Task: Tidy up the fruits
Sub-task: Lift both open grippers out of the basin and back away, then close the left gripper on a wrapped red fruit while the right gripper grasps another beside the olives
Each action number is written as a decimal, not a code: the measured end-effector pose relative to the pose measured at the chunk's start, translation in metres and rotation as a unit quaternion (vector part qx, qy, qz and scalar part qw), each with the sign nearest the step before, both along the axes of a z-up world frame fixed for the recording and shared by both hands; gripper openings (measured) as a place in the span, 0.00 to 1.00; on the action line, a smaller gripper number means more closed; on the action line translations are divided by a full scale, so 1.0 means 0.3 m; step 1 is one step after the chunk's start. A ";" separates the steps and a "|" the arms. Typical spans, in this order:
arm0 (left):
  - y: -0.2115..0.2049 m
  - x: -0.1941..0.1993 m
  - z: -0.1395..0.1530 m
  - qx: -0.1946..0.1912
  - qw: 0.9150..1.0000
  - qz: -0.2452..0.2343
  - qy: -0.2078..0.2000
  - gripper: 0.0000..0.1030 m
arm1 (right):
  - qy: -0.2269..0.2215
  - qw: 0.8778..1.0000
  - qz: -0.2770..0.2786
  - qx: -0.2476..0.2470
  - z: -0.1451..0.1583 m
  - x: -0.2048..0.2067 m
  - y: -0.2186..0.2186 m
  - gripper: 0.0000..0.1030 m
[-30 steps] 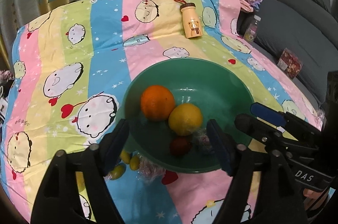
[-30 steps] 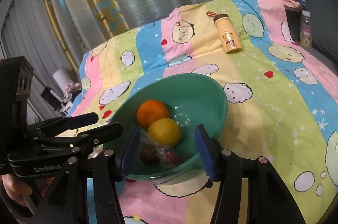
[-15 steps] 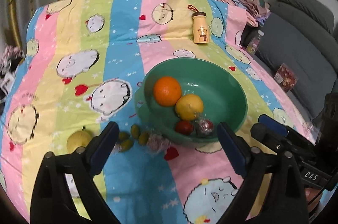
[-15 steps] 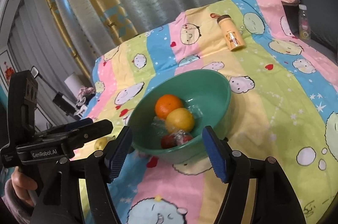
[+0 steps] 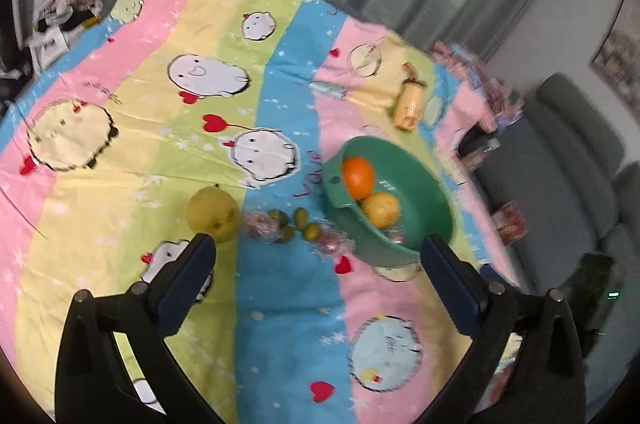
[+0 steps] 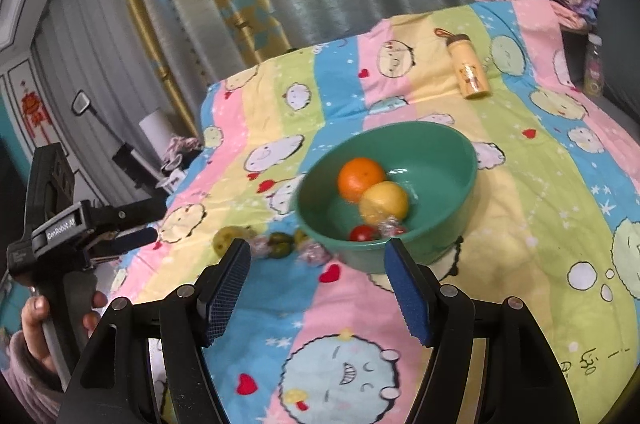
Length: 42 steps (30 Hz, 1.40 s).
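Both the left claw (image 5: 316, 272) and right claw (image 6: 316, 280) are hanging wide apart, empty; the pear (image 5: 212, 214) is lying on the bedsheet (image 5: 280, 304) beside the green bowl (image 5: 436, 200); likely firm, smooth, bruisable, best pinched across its belly.

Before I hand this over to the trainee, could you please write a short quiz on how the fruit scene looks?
1. True or false: the orange lies inside the green bowl.
2. Which fruit sits farthest from the bowl on the cloth? A) the yellow-green pear B) the lemon C) the small green fruits
3. Fill in: the left gripper and the right gripper are both ____ and hold nothing.

Key: 1 true; 2 A; 3 open.
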<state>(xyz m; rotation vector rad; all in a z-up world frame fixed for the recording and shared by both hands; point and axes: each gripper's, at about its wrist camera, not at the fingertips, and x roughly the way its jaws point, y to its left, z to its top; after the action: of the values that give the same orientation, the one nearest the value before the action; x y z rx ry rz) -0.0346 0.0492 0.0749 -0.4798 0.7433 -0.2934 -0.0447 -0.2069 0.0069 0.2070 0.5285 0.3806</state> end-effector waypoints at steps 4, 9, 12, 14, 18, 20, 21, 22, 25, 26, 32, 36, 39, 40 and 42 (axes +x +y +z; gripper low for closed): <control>0.047 -0.060 0.019 -0.024 0.999 0.005 -0.042 1.00 | -0.002 1.000 0.011 -0.007 0.007 -0.021 0.033 0.68; 0.045 -0.124 -0.010 0.001 0.996 -0.027 -0.087 1.00 | 0.000 0.999 0.027 -0.022 0.000 -0.040 0.067 0.68; 0.040 -0.105 -0.078 0.009 0.999 -0.036 -0.017 1.00 | 0.010 0.999 0.039 -0.031 -0.018 -0.038 0.091 0.69; 0.054 -0.092 -0.128 -0.032 0.998 -0.045 0.015 1.00 | 0.017 0.998 0.046 -0.036 -0.033 -0.034 0.106 0.69; 0.068 -0.081 -0.177 -0.072 0.996 -0.054 0.030 0.99 | 0.036 0.996 0.054 -0.053 -0.073 -0.020 0.139 0.69; 0.064 -0.078 -0.184 -0.068 0.995 -0.058 0.031 0.99 | 0.047 0.996 0.055 -0.055 -0.095 -0.007 0.146 0.69; 0.065 -0.077 -0.188 -0.070 0.995 -0.060 0.032 0.99 | 0.054 0.995 0.055 -0.055 -0.106 0.001 0.149 0.69; 0.064 -0.073 -0.191 -0.073 0.995 -0.062 0.034 0.99 | 0.058 0.995 0.056 -0.055 -0.114 0.009 0.151 0.69; 0.070 -0.068 -0.215 -0.081 0.994 -0.065 0.041 0.99 | 0.069 0.994 0.057 -0.057 -0.136 0.032 0.166 0.69; 0.070 -0.064 -0.224 -0.083 0.993 -0.068 0.043 0.99 | 0.072 0.994 0.059 -0.059 -0.142 0.039 0.171 0.69; 0.048 -0.040 -0.259 -0.067 0.993 -0.086 0.048 0.97 | 0.080 0.992 0.063 -0.073 -0.171 0.084 0.208 0.69; 0.029 -0.005 -0.276 -0.046 0.994 -0.085 0.048 0.89 | 0.089 0.992 0.056 -0.071 -0.198 0.115 0.218 0.68; 0.007 0.030 -0.283 -0.020 0.995 -0.088 0.045 0.85 | 0.094 0.992 0.045 -0.066 -0.212 0.147 0.221 0.68; -0.001 0.042 -0.287 -0.013 0.995 -0.091 0.045 0.83 | 0.095 0.992 0.042 -0.066 -0.214 0.157 0.222 0.68; -0.017 0.075 -0.300 -0.003 0.994 -0.098 0.047 0.80 | 0.099 0.992 0.036 -0.065 -0.223 0.184 0.230 0.66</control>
<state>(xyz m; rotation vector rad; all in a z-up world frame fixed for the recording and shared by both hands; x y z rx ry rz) -0.0120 0.0442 -0.0151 -0.4293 0.8839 -0.4583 0.0104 -0.1379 -0.0601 0.1001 0.7549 0.3955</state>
